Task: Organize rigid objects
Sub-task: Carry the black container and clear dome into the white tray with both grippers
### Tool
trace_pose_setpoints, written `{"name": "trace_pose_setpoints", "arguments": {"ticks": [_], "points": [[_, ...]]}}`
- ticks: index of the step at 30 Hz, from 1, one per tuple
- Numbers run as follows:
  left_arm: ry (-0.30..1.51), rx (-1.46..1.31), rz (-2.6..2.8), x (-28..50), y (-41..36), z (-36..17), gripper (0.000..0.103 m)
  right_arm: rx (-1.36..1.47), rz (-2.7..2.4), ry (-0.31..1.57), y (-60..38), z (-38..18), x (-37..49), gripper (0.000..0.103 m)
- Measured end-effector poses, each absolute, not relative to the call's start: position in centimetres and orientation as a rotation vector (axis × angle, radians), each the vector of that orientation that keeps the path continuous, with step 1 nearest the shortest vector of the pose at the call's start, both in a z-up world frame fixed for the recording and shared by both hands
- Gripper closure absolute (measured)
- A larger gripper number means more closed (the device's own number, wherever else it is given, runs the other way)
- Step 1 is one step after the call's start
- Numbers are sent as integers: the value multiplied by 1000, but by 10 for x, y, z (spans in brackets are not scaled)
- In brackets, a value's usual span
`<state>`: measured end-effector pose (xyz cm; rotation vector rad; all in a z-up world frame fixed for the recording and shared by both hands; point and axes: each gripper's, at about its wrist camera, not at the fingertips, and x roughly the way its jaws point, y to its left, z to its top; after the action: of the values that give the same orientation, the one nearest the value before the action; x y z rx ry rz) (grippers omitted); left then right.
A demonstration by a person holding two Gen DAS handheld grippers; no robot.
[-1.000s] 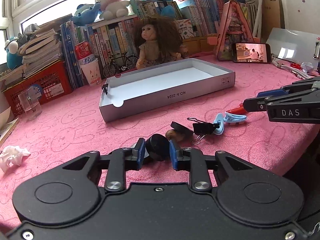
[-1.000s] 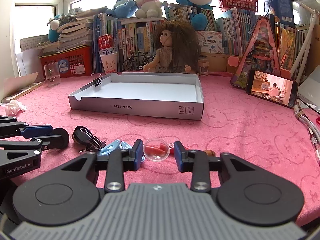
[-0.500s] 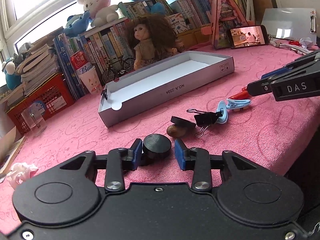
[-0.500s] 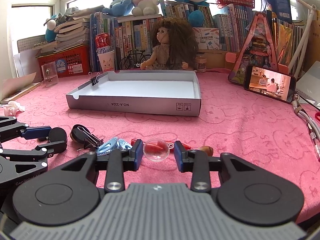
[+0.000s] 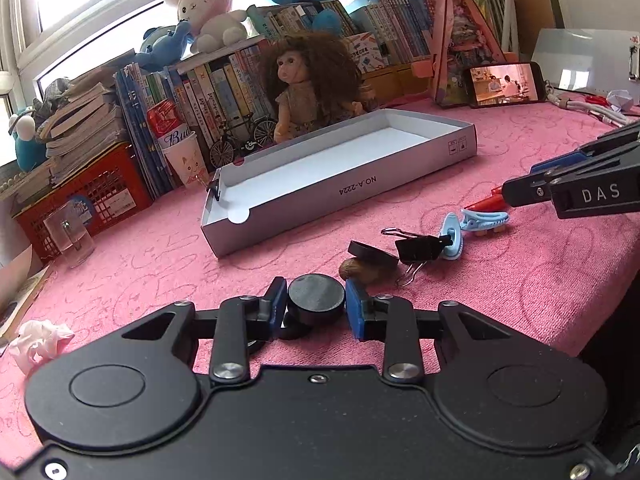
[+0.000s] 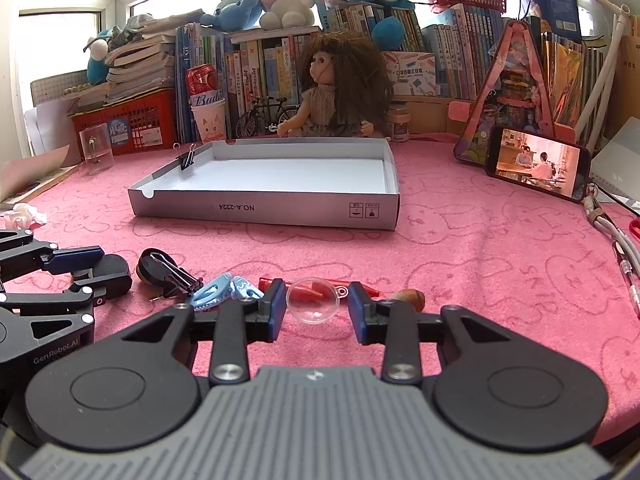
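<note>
Black round cap (image 5: 316,298) upright between blue pads; clear dome (image 6: 313,299) on pink cloth; shallow grey box (image 6: 280,184) at 12 o'clock, open-topped.

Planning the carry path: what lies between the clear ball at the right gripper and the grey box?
Only bare pink cloth lies between the clear ball and the grey box, apart from a red piece just behind the ball; the right wrist view shows it.
</note>
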<state>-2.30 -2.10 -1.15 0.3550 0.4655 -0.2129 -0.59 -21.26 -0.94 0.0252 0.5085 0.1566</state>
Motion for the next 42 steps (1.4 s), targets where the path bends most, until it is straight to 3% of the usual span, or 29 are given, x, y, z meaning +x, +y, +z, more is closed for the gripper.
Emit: {"name": "trace_pose_setpoints", "arguments": {"ticks": [24, 42], "points": [[486, -10, -229, 65, 4, 47, 73, 127, 144, 495, -227, 28, 61, 64], [720, -173, -264, 222, -15, 27, 73, 304, 227, 763, -233, 19, 209, 64]]}}
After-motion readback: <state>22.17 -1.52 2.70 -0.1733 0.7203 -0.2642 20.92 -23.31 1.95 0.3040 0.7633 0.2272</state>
